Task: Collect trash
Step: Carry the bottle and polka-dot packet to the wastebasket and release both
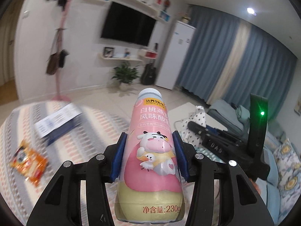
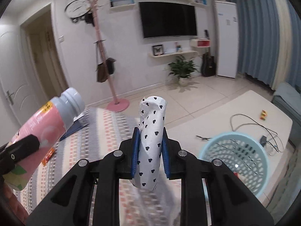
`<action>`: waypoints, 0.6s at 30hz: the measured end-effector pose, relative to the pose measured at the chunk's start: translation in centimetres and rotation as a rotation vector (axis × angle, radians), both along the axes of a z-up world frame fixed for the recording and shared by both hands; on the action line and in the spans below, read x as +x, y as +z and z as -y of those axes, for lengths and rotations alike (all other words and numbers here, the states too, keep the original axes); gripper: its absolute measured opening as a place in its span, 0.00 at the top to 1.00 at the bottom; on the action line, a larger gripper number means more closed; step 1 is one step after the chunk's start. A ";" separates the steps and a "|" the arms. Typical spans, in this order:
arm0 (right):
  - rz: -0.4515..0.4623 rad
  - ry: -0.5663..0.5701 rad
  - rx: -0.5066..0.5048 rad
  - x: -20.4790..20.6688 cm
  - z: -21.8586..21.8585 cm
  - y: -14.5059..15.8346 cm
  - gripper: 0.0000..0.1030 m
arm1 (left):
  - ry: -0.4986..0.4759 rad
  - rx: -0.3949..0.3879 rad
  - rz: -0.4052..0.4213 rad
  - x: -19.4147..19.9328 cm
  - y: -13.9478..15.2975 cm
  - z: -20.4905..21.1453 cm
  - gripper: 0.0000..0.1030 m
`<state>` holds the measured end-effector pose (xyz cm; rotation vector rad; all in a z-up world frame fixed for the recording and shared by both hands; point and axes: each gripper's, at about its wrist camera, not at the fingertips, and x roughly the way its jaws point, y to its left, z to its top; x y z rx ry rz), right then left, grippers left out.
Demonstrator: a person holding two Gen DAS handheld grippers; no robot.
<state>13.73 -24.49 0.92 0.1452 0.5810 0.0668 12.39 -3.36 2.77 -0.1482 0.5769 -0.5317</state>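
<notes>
My left gripper (image 1: 149, 146) is shut on a pink and yellow yogurt bottle (image 1: 150, 150) with a grey cap, held upright between the blue pads. The same bottle (image 2: 47, 124) shows tilted at the left of the right wrist view. My right gripper (image 2: 150, 145) is shut on a crumpled white paper with black hearts (image 2: 151, 137), which sticks up past the fingertips. That paper (image 1: 195, 124) and the right gripper also appear right of the bottle in the left wrist view. A light blue perforated basket (image 2: 235, 160) stands at the lower right, below and right of the paper.
An orange snack wrapper (image 1: 28, 162) and a blue and white booklet (image 1: 58, 122) lie on the striped cloth (image 1: 84, 141). Cables (image 2: 254, 128) and a small coloured block (image 2: 264, 114) lie on a pale mat beyond the basket. A sofa with patterned cushions (image 1: 286, 162) is at right.
</notes>
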 end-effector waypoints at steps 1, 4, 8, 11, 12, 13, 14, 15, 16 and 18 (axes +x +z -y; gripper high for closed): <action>-0.001 -0.011 0.010 -0.1 0.9 -0.1 0.81 | -0.029 0.008 0.006 0.3 0.2 1.9 0.55; 0.001 -0.063 0.010 -0.6 3.7 -0.5 0.81 | -0.089 0.028 0.015 1.3 0.2 5.8 0.55; -0.019 -0.131 0.015 -1.1 7.7 -1.9 0.81 | -0.161 0.056 0.000 2.4 -0.7 10.6 0.55; -0.045 -0.175 0.039 -1.1 10.8 -3.3 0.81 | -0.199 0.080 -0.023 3.5 -1.9 14.1 0.55; -0.054 -0.190 0.048 -1.1 11.9 -3.8 0.81 | -0.208 0.085 -0.033 4.0 -2.3 15.0 0.55; -0.060 -0.201 0.055 -1.1 12.7 -4.2 0.81 | -0.218 0.092 -0.045 4.4 -2.8 16.1 0.55; -0.071 -0.216 0.067 -1.0 13.8 -4.7 0.81 | -0.228 0.098 -0.059 4.8 -3.4 17.1 0.55; -0.080 -0.230 0.081 -1.0 14.8 -5.2 0.81 | -0.243 0.103 -0.077 5.4 -4.0 18.1 0.55; -0.085 -0.238 0.090 -1.0 15.3 -5.6 0.81 | -0.252 0.106 -0.086 5.7 -4.3 18.6 0.55; -0.092 -0.256 0.112 -1.2 16.9 -6.5 0.81 | -0.276 0.118 -0.112 6.6 -5.4 20.2 0.55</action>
